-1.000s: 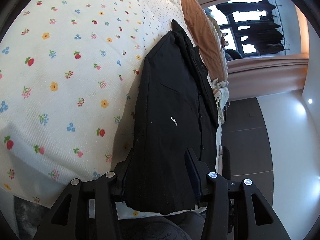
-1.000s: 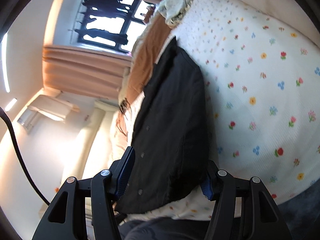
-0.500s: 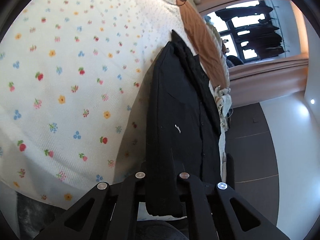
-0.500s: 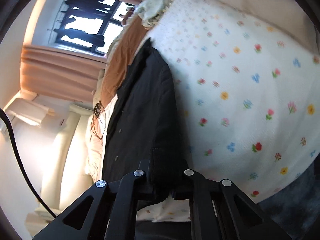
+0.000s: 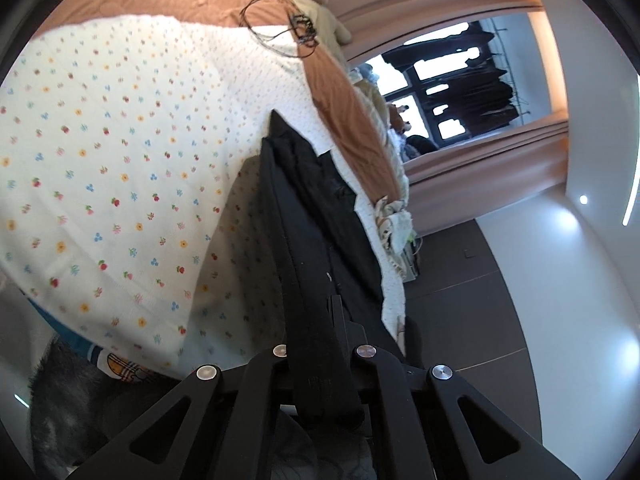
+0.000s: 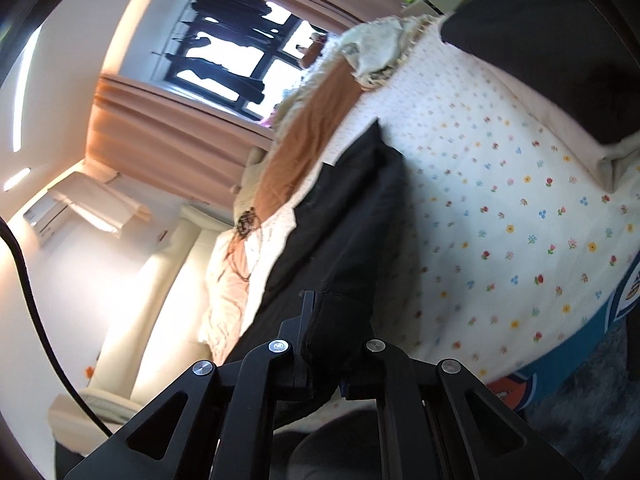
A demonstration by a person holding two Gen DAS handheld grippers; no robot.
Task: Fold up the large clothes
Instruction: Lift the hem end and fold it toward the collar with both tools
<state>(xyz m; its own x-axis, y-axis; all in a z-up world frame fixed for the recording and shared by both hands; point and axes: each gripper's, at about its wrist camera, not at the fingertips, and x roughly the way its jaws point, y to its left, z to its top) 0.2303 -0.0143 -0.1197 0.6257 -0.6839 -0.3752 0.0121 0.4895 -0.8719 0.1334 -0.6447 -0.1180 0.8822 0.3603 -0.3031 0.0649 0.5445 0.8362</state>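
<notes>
A black jacket (image 5: pixel 320 208) lies along the bed on a white flower-print blanket (image 5: pixel 120 160). My left gripper (image 5: pixel 316 344) is shut on the near hem of the jacket and lifts that edge off the blanket. In the right wrist view the same jacket (image 6: pixel 352 232) stretches away, and my right gripper (image 6: pixel 332 340) is shut on the other near corner, bunched between the fingers. The jacket hangs taut from both grips toward its far end, which rests on the bed.
A brown sheet (image 5: pixel 344 104) with a tangled black cable (image 5: pixel 296 28) lies beyond the jacket. A dark pillow (image 6: pixel 560 48) sits at the bed's far corner. Curtains and a window (image 6: pixel 240 56) stand behind; dark floor (image 5: pixel 460 300) beside the bed.
Both grippers went from open around the jacket's hem to shut on it, then raised it, so the jacket's near edge has come up off the blanket.
</notes>
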